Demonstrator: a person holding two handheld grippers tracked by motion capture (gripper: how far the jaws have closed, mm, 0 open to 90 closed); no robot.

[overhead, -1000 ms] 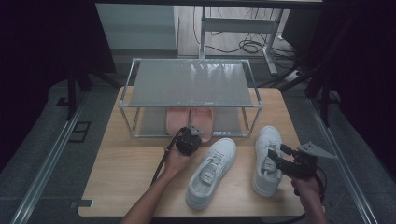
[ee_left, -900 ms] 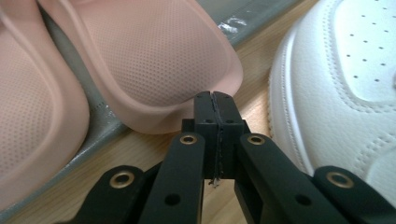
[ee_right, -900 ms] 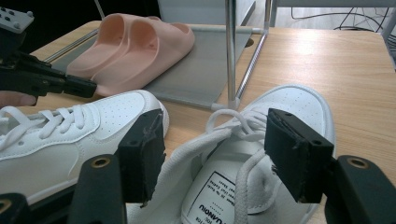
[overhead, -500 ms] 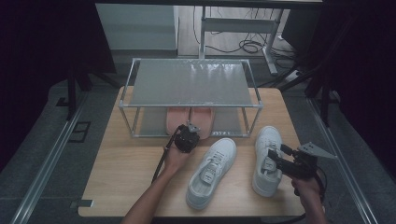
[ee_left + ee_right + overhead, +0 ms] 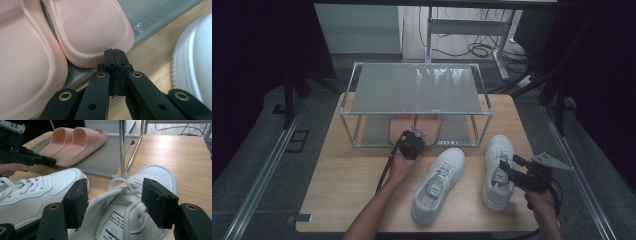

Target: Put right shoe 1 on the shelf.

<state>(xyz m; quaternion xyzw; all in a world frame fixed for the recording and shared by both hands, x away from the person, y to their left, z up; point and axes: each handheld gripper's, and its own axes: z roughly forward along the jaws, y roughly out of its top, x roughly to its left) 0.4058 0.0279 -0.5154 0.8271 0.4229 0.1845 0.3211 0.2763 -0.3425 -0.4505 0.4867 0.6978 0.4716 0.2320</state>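
A wooden table (image 5: 352,180) stands on a grey floor in a dark room, with cables on the floor well beyond it. Taking the metal rack (image 5: 417,90) on the table as landmark: nearest the person, in front of the rack's right end, the right gripper (image 5: 115,202) hovers with jaws spread wide astride the tongue and laces of the right white sneaker (image 5: 130,220), pads apart from it. The left white sneaker (image 5: 437,185) lies just beside it, before the rack's middle. Farther on, at the rack's front edge, the left gripper (image 5: 115,53) is clenched on nothing, its tips at the toe of a pink slipper (image 5: 92,30) lying on the rack's lower shelf.
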